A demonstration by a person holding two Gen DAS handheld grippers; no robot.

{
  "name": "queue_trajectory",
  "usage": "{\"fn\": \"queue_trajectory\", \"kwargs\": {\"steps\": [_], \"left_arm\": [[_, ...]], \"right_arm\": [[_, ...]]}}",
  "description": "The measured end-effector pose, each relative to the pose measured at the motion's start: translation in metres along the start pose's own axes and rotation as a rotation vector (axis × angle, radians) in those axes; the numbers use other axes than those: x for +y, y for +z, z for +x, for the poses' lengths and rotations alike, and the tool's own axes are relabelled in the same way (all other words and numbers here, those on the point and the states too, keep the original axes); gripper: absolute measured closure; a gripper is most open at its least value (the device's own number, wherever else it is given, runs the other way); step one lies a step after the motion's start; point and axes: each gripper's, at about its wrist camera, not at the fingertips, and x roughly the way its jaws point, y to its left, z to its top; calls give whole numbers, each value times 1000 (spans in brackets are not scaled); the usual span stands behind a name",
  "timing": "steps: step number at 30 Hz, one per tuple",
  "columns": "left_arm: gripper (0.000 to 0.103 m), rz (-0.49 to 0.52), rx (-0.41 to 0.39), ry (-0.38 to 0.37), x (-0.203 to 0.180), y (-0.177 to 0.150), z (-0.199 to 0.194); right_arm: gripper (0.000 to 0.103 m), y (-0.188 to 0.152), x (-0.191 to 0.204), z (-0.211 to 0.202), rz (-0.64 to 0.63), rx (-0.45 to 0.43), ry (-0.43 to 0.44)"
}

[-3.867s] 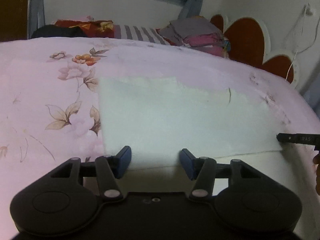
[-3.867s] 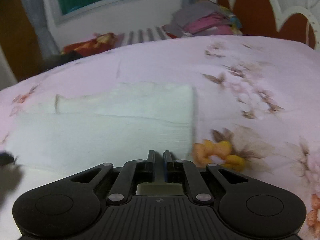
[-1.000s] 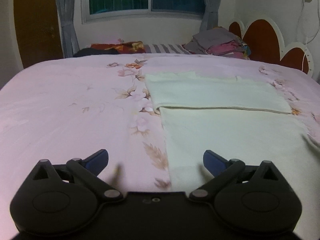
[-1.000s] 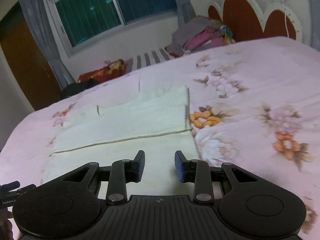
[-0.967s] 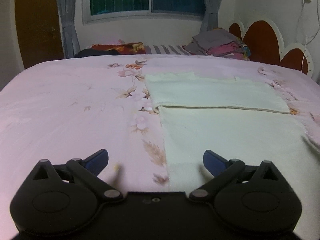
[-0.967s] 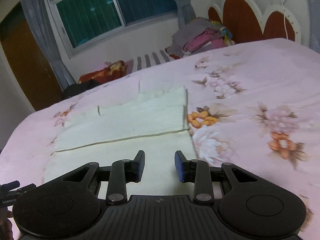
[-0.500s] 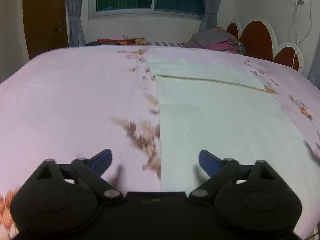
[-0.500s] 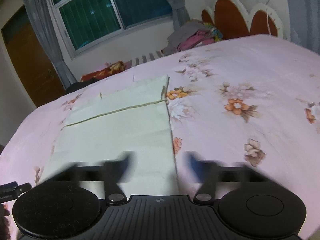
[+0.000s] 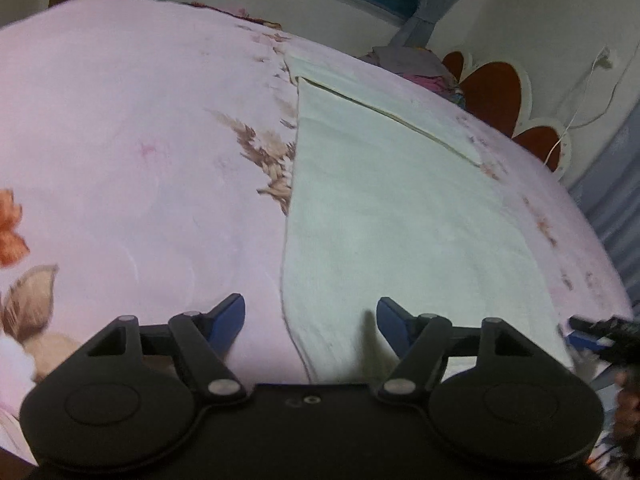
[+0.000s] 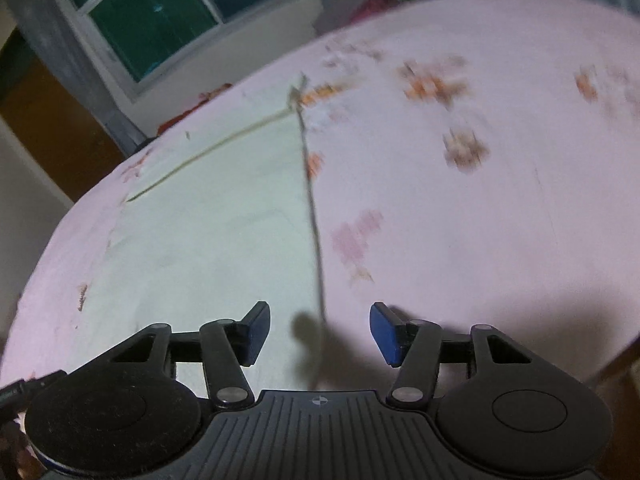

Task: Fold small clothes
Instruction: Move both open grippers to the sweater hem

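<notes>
**Both tools open over the near corners of the pale cloth**

A pale cream cloth [image 9: 392, 216] lies spread flat on the bed [image 9: 132, 140], over a pink bedspread printed with flowers and leaves. Its far end shows a folded-over band, the edge of that fold drawn as a thin dark line across the cloth's width. The rest is smooth, with only faint wrinkles.

The left tool [image 9: 311, 314] sits low at the near end of the cloth, its jaws spread wide and holding nothing. The cloth's left edge runs up between its two blue-tipped fingers: one fingertip [image 9: 228, 316] is over bare bedspread, the other over the cloth. Whether the tips touch the fabric cannot be told.

The right tool [image 10: 317, 330] is likewise open and empty, set at the cloth's [image 10: 208, 248] right edge. That edge passes between its fingers too, the left one over cloth and the right one over the pink bed [image 10: 480, 200]. Its shadow falls on the fabric just ahead of the jaws. The right-hand view is smeared with motion blur, so the flower print there is hard to read.

In the left view the tip of the right tool [image 9: 600, 334] pokes in at the far right, beside the cloth's near right corner.

Beyond the bed are a window [image 10: 160, 12] with grey curtains, a scalloped red-and-cream headboard [image 9: 504, 96], and a heap of clothes [image 9: 412, 64] near it.
</notes>
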Motion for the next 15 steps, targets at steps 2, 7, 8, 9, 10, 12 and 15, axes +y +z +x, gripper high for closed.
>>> {"fn": "queue_trajectory", "kwargs": {"steps": [2, 7, 8, 9, 10, 12, 15], "left_arm": [[37, -39, 6, -32, 2, -2, 0], [54, -139, 14, -114, 8, -5, 11], [54, -166, 9, -126, 10, -6, 13], [54, -191, 4, -140, 12, -6, 14], [54, -216, 2, -156, 15, -6, 15], [57, -252, -1, -177, 19, -5, 17], [60, -237, -5, -154, 21, 5, 25]], "right_arm": [[47, -3, -15, 1, 81, 9, 43], [47, 0, -20, 0, 137, 39, 108], [47, 0, -21, 1, 147, 41, 117], [47, 1, -24, 2, 173, 49, 140], [47, 0, -27, 2, 200, 55, 161], [47, 1, -30, 3, 234, 67, 196], [49, 5, -33, 9, 269, 88, 248]]}}
